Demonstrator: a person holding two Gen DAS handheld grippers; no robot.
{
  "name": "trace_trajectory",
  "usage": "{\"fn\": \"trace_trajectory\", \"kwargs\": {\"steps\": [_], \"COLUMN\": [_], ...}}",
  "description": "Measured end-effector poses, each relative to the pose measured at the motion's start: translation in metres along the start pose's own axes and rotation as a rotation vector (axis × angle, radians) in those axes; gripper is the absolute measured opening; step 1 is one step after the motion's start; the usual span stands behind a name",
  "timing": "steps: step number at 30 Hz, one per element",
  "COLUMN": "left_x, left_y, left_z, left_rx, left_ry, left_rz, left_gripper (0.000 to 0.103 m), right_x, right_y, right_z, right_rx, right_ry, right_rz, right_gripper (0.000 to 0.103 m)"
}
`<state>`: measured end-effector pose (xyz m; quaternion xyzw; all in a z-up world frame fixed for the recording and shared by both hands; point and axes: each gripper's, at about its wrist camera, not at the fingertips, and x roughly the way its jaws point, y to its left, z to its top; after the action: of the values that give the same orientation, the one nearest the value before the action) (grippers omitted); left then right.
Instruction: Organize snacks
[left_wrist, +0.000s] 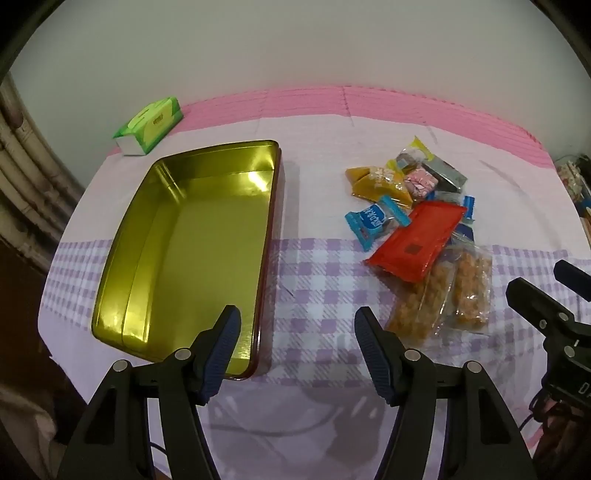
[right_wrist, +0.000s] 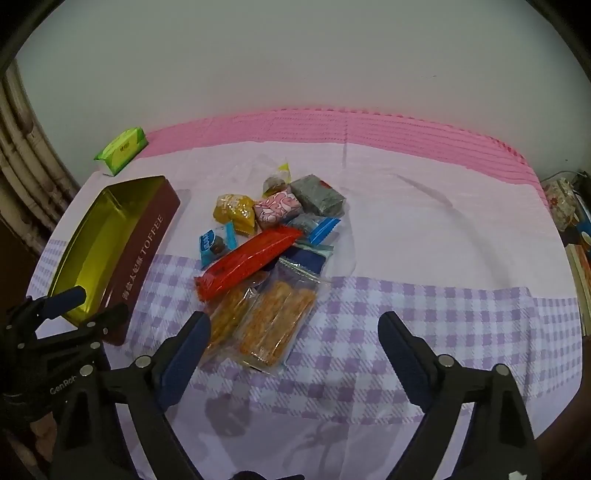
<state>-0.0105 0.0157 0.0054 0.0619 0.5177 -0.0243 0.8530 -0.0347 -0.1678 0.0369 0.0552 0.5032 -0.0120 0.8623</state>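
Observation:
An open gold-lined toffee tin (left_wrist: 192, 236) lies empty on the left of the table; its maroon side shows in the right wrist view (right_wrist: 144, 254). A pile of wrapped snacks lies to its right: a red packet (left_wrist: 417, 240) (right_wrist: 251, 260), clear packs of orange crackers (left_wrist: 447, 295) (right_wrist: 273, 325), a blue candy (left_wrist: 373, 221), a yellow pack (right_wrist: 236, 210), a pink one (right_wrist: 279, 208) and a grey one (right_wrist: 319, 199). My left gripper (left_wrist: 297, 323) is open above the tin's near right corner. My right gripper (right_wrist: 293, 332) is open just before the cracker packs.
A green tissue pack (left_wrist: 151, 125) (right_wrist: 122, 149) sits at the table's far left by the wall. The tablecloth (right_wrist: 424, 236) is pink and lilac check. Clutter stands off the right edge (right_wrist: 565, 206). Each gripper shows at the edge of the other's view.

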Motion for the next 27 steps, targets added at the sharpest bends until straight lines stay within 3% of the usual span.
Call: {"fn": "trace_trajectory", "kwargs": {"steps": [27], "left_x": [0.005], "left_y": [0.001], "left_z": [-0.009], "left_rx": [0.003], "left_ry": [-0.003], "left_rz": [0.002], "left_gripper": [0.065], "right_x": [0.013], "right_y": [0.007], "right_z": [-0.006], "right_rx": [-0.030], "right_ry": [0.027], "right_rz": [0.000], "right_gripper": [0.082]}}
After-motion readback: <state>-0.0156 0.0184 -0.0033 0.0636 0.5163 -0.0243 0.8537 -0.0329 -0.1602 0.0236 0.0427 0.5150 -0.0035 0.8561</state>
